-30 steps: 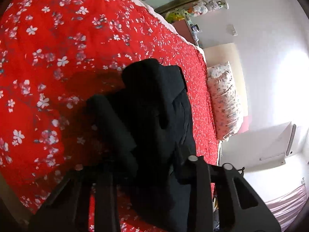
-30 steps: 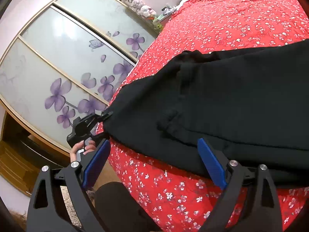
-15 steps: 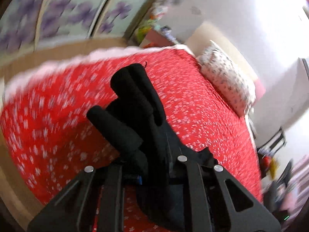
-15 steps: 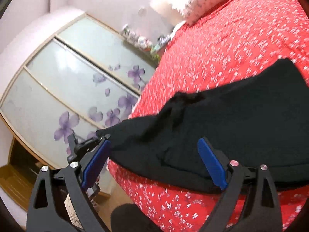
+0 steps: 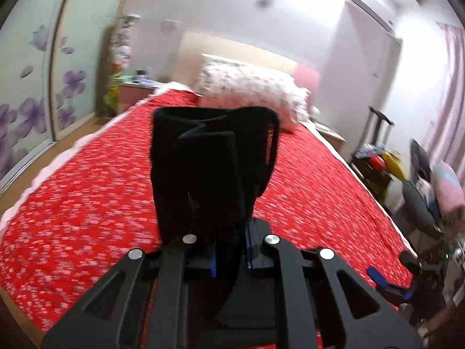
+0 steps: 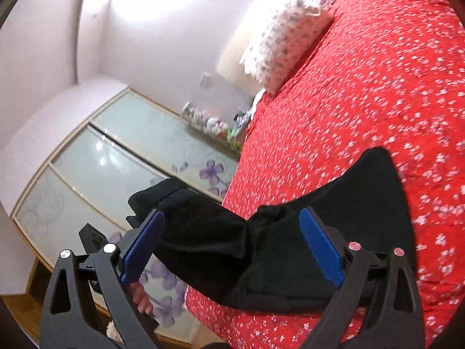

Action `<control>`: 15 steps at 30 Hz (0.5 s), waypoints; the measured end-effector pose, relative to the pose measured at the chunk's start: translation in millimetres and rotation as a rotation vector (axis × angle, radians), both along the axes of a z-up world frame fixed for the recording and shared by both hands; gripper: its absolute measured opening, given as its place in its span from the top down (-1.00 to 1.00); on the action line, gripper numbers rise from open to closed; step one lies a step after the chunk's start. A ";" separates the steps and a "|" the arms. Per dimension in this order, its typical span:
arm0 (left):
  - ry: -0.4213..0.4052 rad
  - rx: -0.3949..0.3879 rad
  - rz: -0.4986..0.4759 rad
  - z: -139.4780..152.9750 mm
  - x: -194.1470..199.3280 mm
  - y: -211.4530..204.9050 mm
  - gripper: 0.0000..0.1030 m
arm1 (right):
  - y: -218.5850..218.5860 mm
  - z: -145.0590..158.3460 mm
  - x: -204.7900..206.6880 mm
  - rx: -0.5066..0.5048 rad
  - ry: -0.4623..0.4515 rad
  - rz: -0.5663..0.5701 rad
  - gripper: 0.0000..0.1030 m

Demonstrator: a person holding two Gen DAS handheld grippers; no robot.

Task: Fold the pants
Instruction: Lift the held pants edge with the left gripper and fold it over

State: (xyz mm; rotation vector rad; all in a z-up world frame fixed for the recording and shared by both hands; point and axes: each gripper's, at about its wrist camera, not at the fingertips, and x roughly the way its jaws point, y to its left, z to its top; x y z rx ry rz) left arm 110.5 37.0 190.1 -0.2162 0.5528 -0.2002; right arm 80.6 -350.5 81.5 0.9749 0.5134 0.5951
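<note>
Between the blue pads of the left gripper (image 5: 229, 257) a bunched end of the black pants (image 5: 212, 171) is pinched tight; its jaws have just been closing and now stand almost together on the cloth. From that grip the fabric rises ahead of the fingers as a thick folded bundle, lifted clear of the red floral bedspread (image 5: 81, 192) beneath it. Seen from the right wrist, the right gripper (image 6: 232, 250) has its jaws spread wide, with the blue pads (image 6: 319, 247) on either side of the garment and not pressing on it. The pants there stretch from the bed's edge, where their wider part lies flat on the bedspread, out over the side toward the left gripper and the hand (image 6: 142, 299) holding it. A floral pillow (image 6: 284, 37) sits at the head of the bed, well apart from the pants, and a wardrobe with purple-flower sliding doors (image 6: 122, 157) stands beyond the bed.
</note>
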 end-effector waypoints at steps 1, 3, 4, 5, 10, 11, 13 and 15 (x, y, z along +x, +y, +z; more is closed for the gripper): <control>0.009 0.000 -0.019 -3.2 3.3 -12.6 0.76 | -5.3 -1.3 -1.0 0.010 0.004 -0.012 -0.87; 0.038 -0.012 -0.068 -13.3 8.2 -39.2 0.76 | -14.1 -3.4 -2.6 0.029 0.011 -0.032 -0.87; 0.055 -0.018 -0.093 -19.1 12.9 -52.9 0.77 | -20.9 -5.0 -3.7 0.039 0.014 -0.048 -0.87; 0.074 -0.014 -0.122 -27.6 16.5 -69.6 0.77 | -26.3 -5.8 -4.5 0.045 0.018 -0.064 -0.87; 0.249 0.055 -0.225 -104.7 27.2 -143.1 0.77 | -56.1 -14.4 -12.5 0.084 0.047 -0.157 -0.87; 0.291 0.055 -0.229 -119.6 28.9 -151.3 0.77 | -60.9 -16.2 -13.7 0.090 0.055 -0.171 -0.87; 0.320 0.067 -0.224 -139.3 33.5 -159.8 0.78 | -71.2 -20.5 -15.1 0.106 0.074 -0.198 -0.87; 0.283 0.091 -0.217 -136.4 31.5 -168.0 0.78 | -78.9 -23.2 -15.9 0.121 0.082 -0.209 -0.88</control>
